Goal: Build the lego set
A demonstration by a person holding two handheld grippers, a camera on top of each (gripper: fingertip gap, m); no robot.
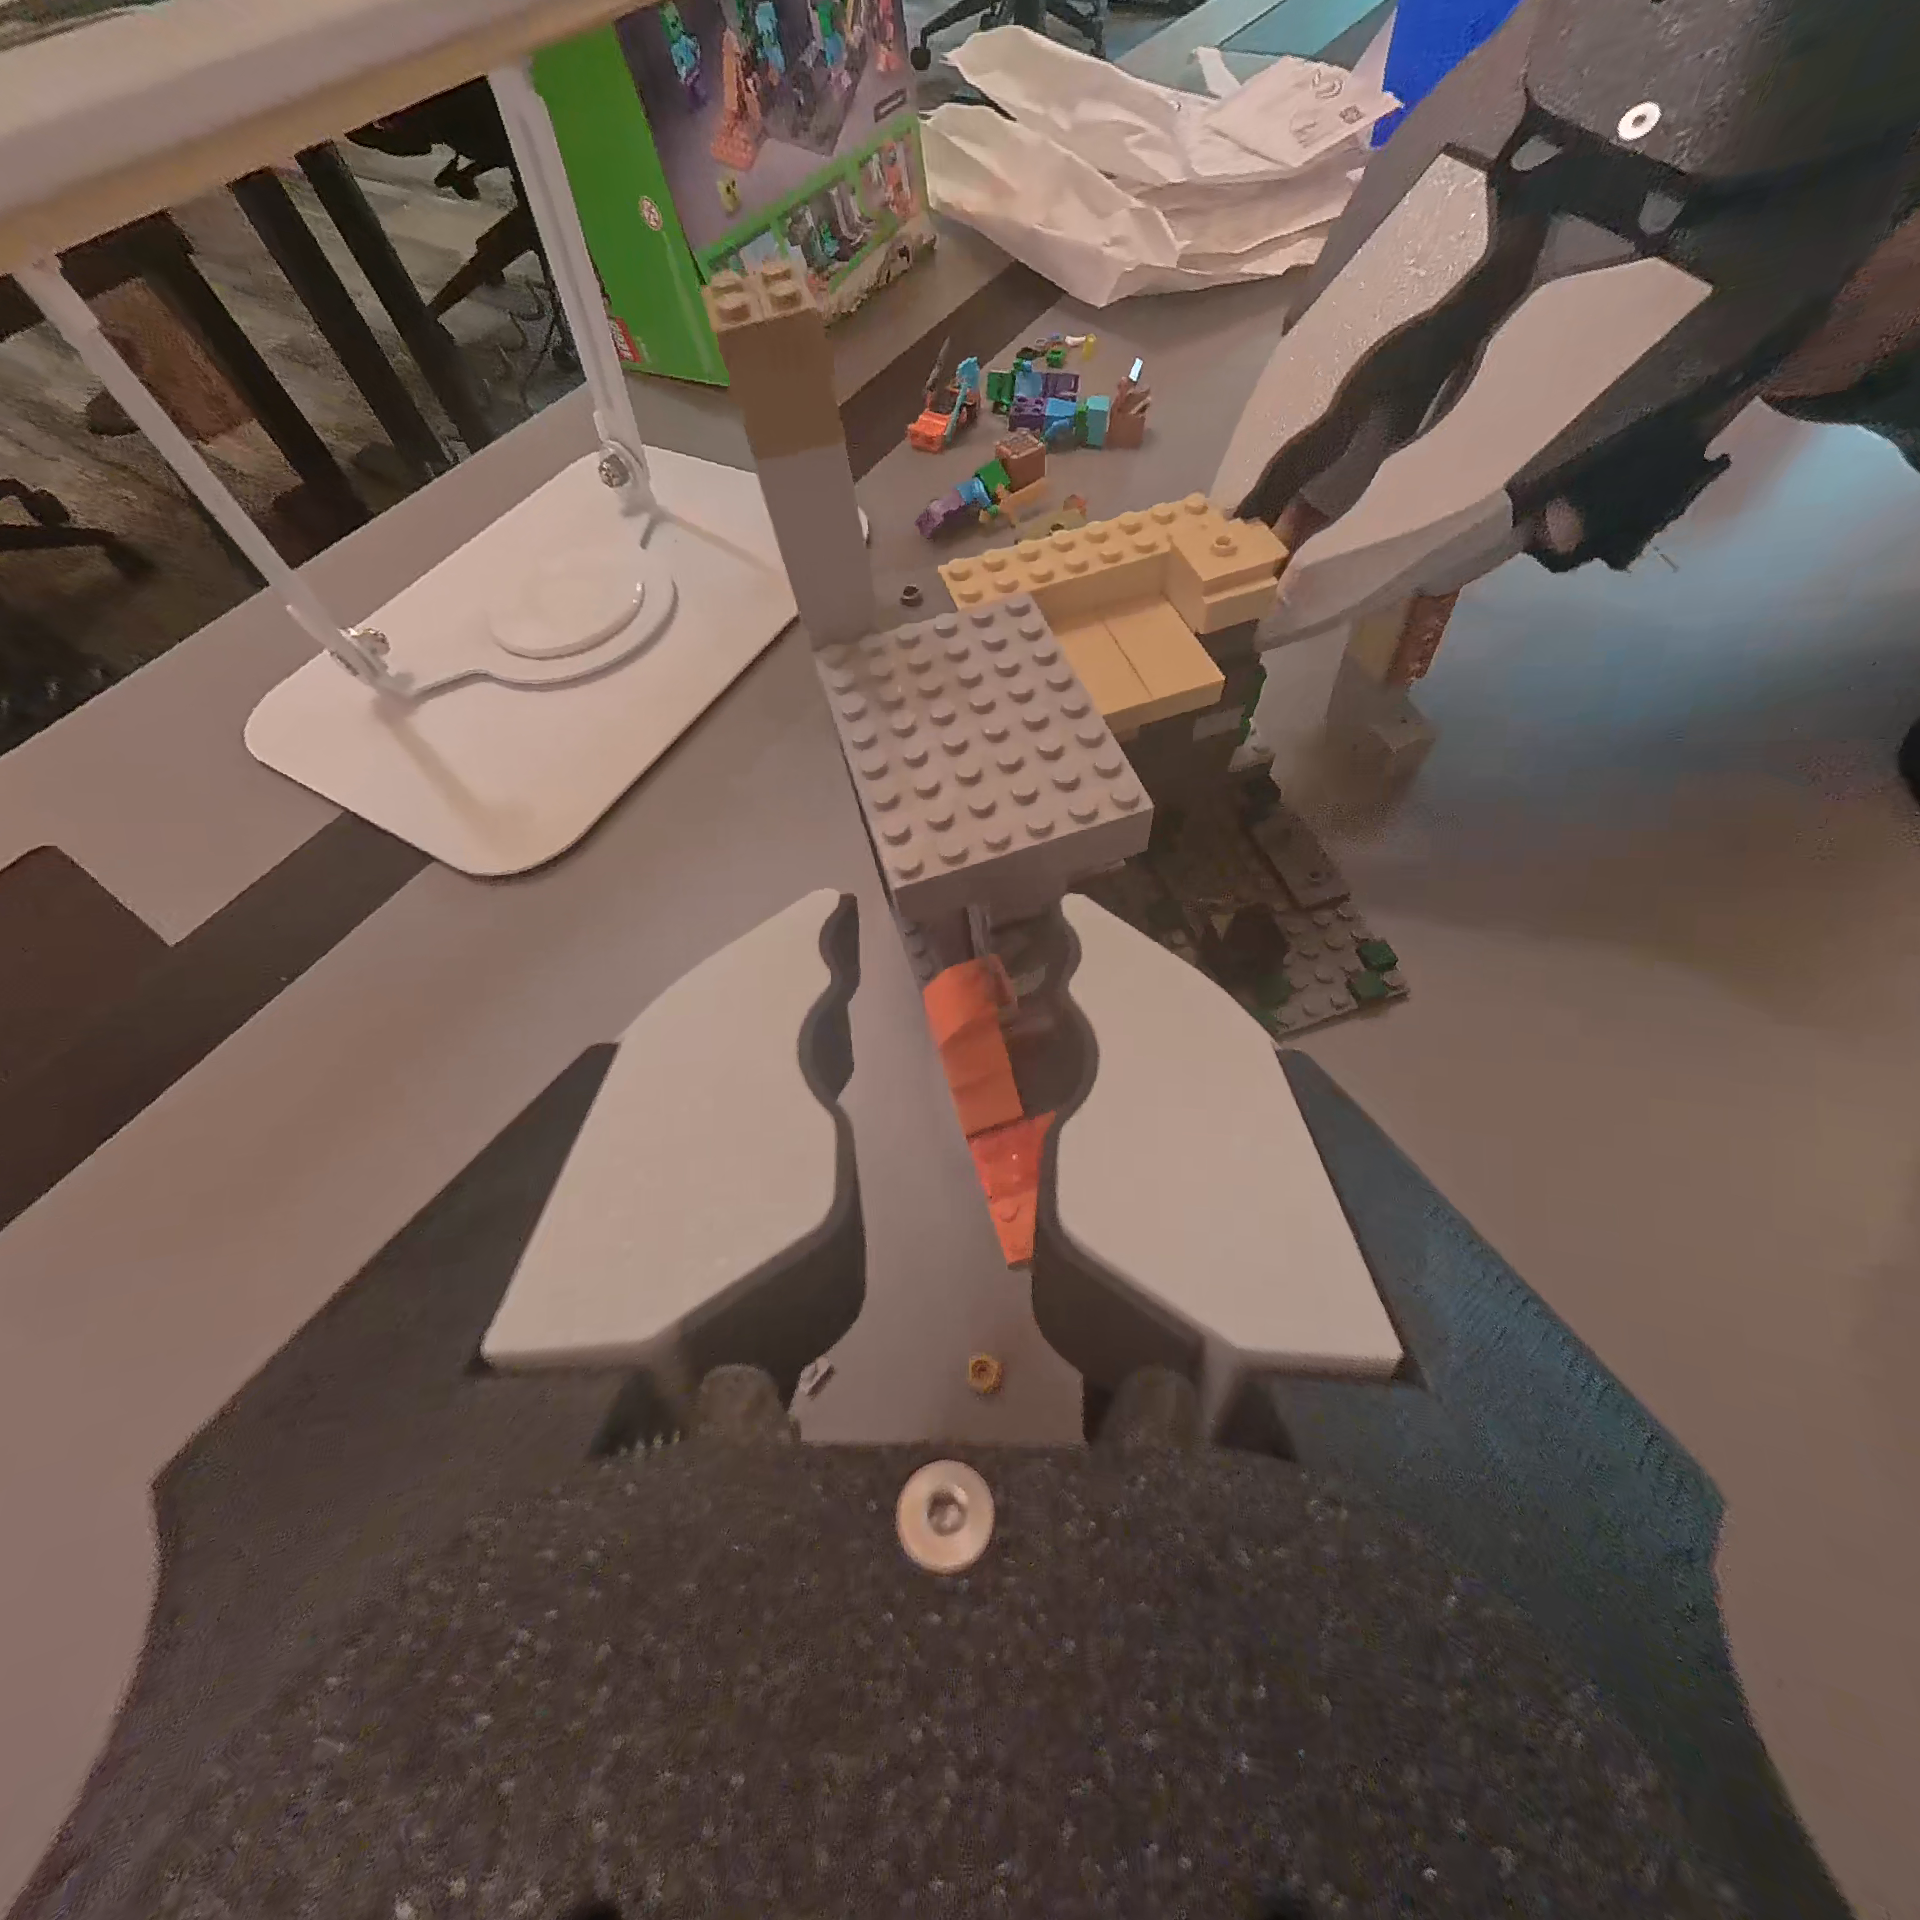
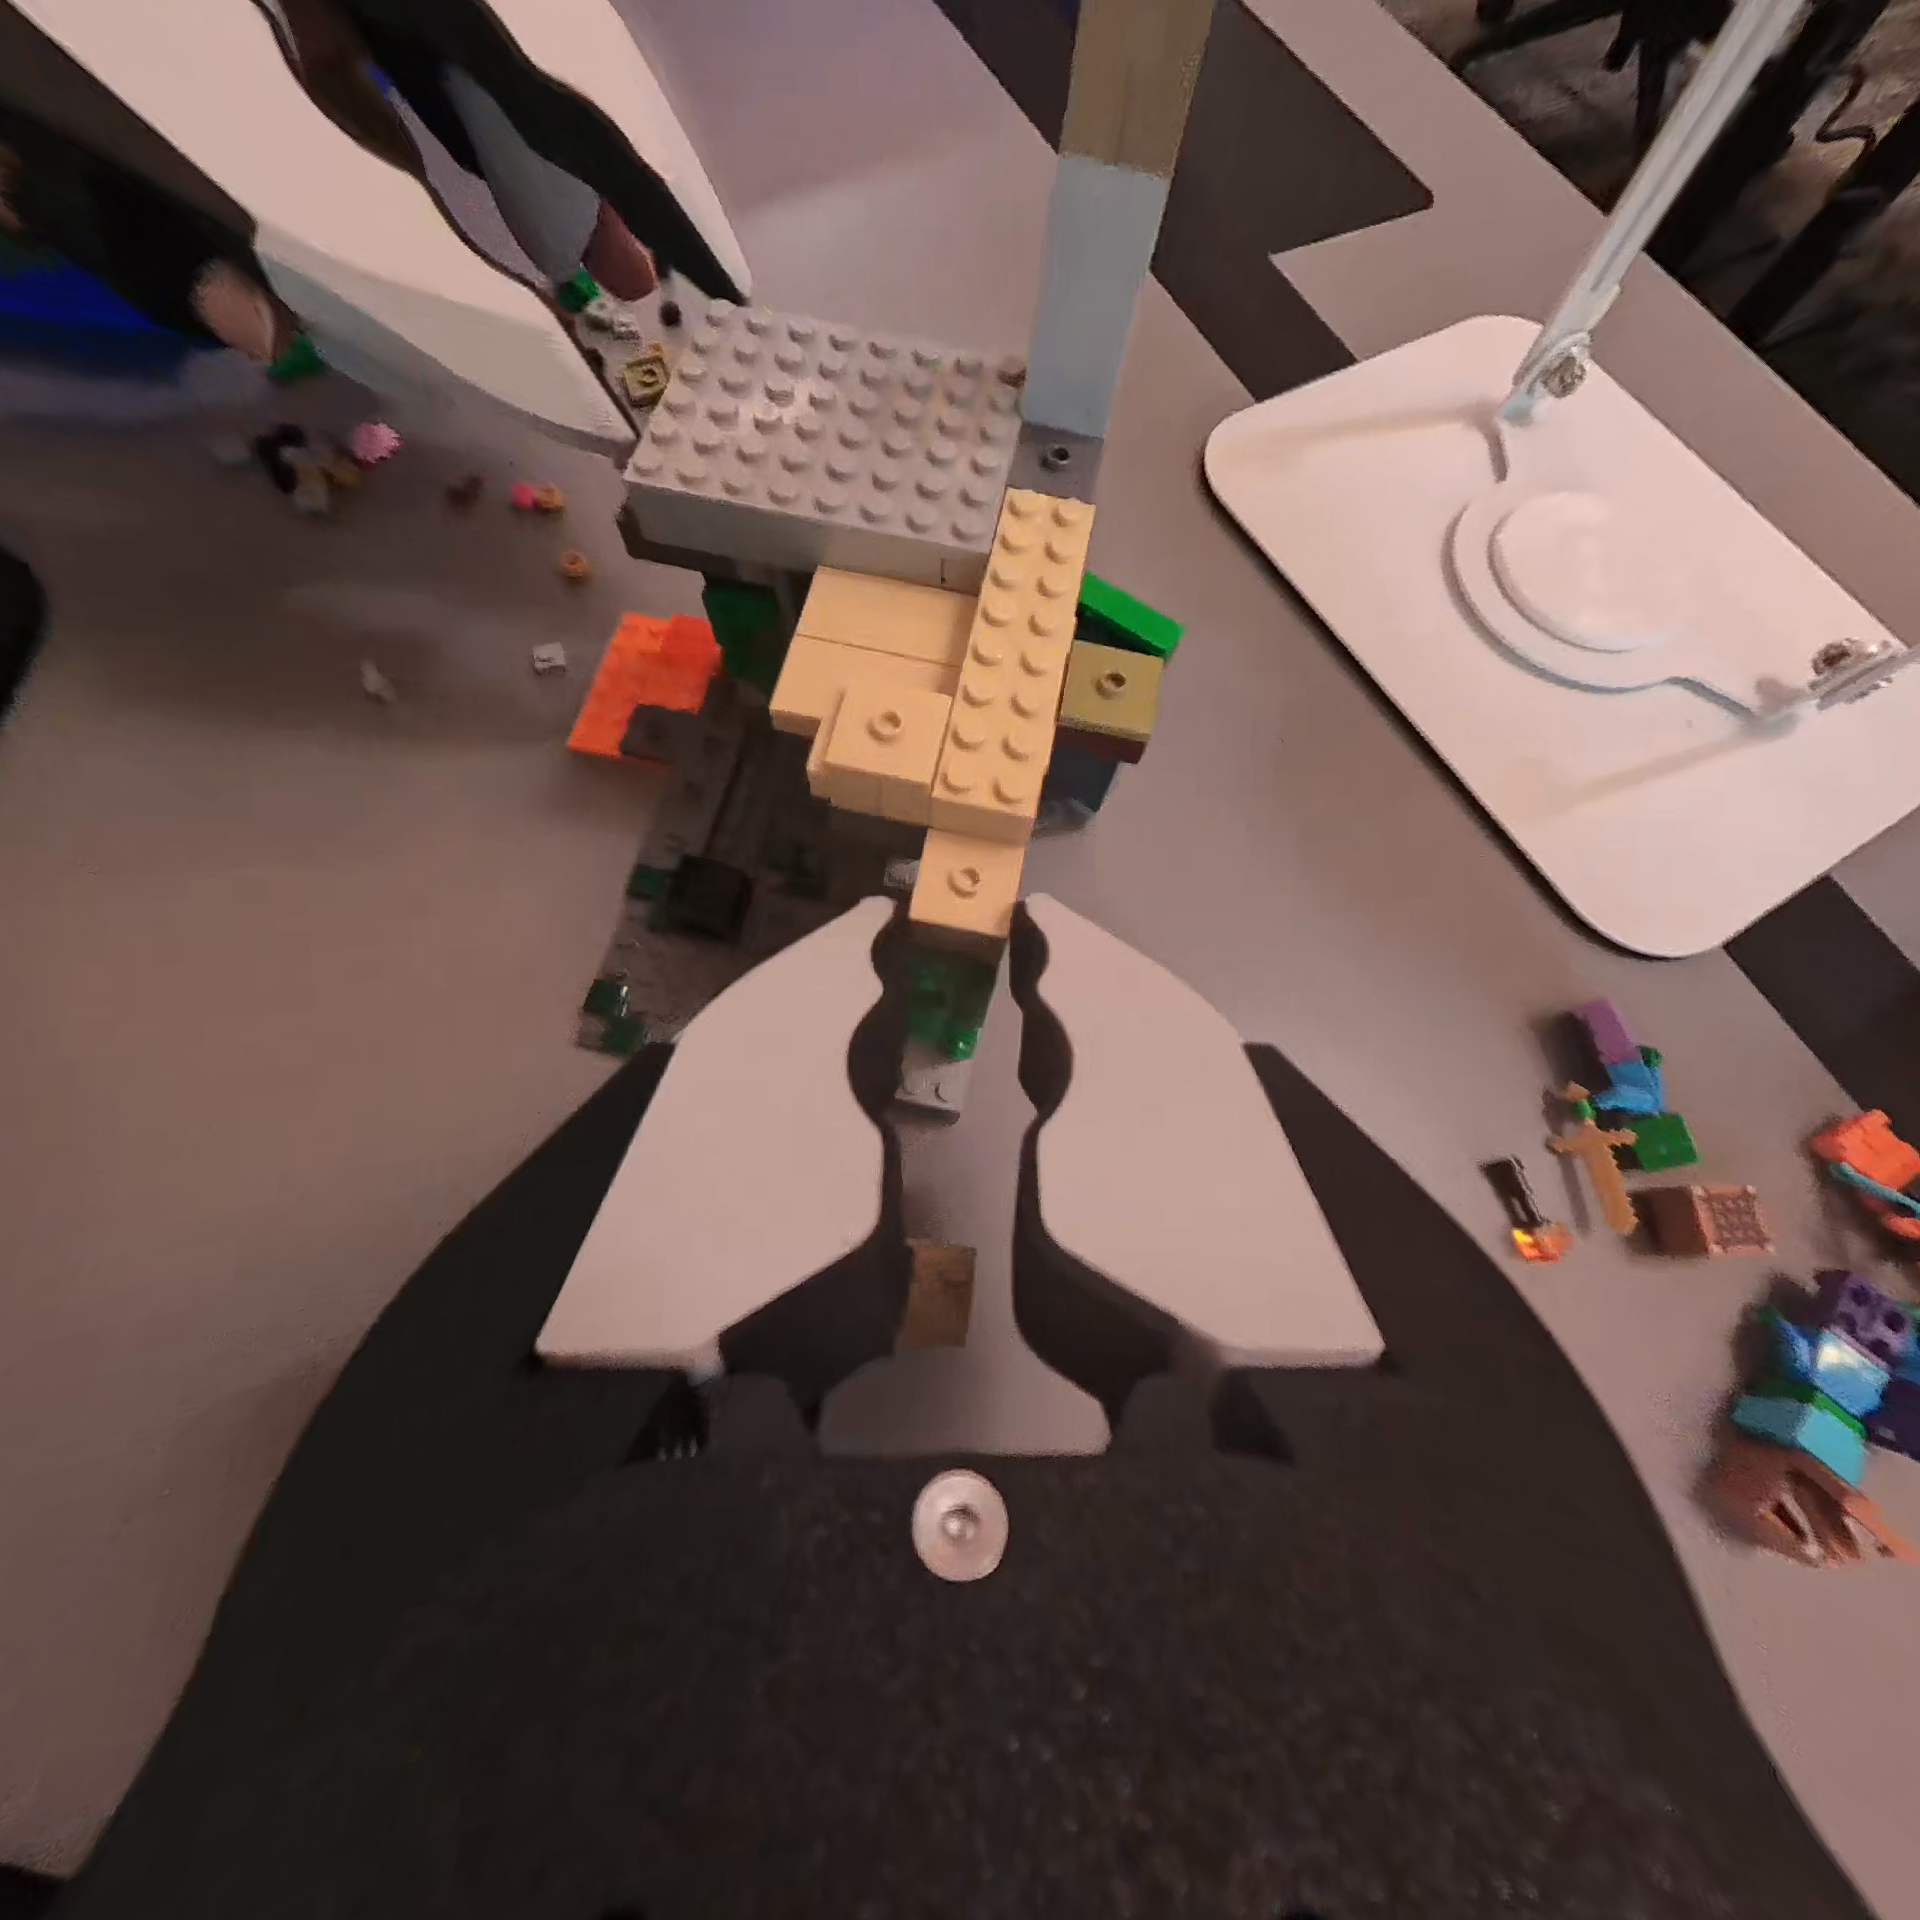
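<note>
A brick model stands on the grey table, with a grey studded plate on top, a tan roof section, a tall grey-and-tan pillar and orange bricks low at its side. My left gripper is shut on the model's grey wall just under the plate; it also shows in the right wrist view at the plate's far corner. My right gripper is shut on a tan single-stud brick at the end of the tan section, above green bricks; it also shows in the left wrist view.
A white lamp base stands beside the model. A green toy box and crumpled white paper bags lie behind. Several loose coloured pieces lie right of my right gripper, and small bits on the other side. There is about 12 cm between the tips of the two grippers.
</note>
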